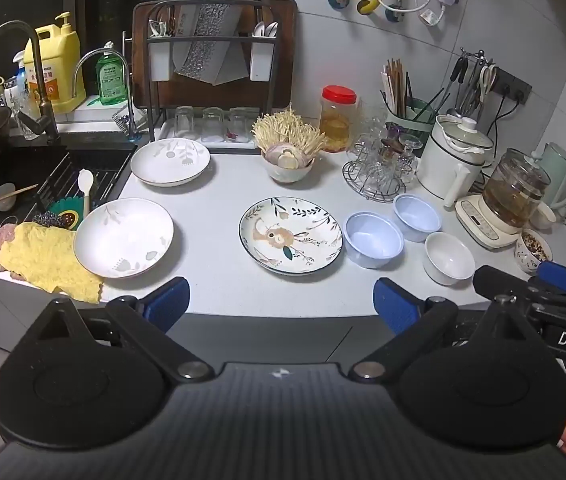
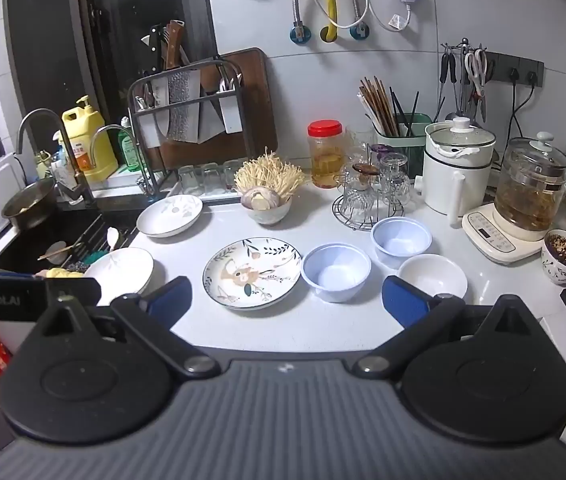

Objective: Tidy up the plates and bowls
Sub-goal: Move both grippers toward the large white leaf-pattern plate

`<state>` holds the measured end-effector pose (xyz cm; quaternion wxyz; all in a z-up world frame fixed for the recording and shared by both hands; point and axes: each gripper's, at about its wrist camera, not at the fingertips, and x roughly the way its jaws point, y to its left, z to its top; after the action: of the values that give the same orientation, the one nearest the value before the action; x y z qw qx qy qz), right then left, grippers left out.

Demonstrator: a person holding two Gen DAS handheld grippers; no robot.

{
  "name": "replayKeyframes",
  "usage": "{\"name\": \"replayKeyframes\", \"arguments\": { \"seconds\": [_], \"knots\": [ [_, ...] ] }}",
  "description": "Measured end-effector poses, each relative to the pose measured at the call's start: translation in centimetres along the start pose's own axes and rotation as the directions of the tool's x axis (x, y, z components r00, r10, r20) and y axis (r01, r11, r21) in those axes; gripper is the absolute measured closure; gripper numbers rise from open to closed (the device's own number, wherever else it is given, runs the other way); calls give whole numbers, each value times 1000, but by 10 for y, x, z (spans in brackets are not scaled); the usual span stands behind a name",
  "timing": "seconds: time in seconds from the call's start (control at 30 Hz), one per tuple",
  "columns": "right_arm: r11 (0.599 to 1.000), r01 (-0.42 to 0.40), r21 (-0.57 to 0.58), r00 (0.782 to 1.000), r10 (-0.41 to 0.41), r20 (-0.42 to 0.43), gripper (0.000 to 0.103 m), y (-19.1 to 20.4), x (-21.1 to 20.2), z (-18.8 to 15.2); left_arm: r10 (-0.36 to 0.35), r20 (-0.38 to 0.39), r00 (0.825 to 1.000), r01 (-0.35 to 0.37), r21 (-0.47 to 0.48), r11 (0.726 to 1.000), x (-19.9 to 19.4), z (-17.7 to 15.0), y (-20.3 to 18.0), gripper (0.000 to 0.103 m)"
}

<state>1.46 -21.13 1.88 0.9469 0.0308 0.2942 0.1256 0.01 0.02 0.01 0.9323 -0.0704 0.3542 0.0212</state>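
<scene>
"DAS" lettering on the right hand-held gripper (image 1: 531, 286), jaws wide

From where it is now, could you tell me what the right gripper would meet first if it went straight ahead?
Probably the floral plate, or the nearer blue bowl beside it; depth is unclear. The right gripper is open and empty.

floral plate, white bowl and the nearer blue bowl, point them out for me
floral plate (image 1: 291, 235): left wrist view, painted centre
white bowl (image 1: 448, 257): left wrist view, inner wall
nearer blue bowl (image 2: 335, 271): right wrist view, inside bottom
</scene>
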Motion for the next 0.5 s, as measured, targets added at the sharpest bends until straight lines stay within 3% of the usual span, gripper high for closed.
{"name": "replayKeyframes", "arguments": {
  "seconds": [0.27, 0.5],
  "knots": [
    [1000, -3, -2, 1000, 3, -11, 0, 1, 0, 3, -23, 11, 1000, 23, -6, 1000, 5, -7, 6, 3],
    [999, -28, -30, 1000, 28, -4, 0, 3, -1, 3, 13, -11, 1000, -14, -27, 1000, 4, -3, 5, 3]
  ]
}}
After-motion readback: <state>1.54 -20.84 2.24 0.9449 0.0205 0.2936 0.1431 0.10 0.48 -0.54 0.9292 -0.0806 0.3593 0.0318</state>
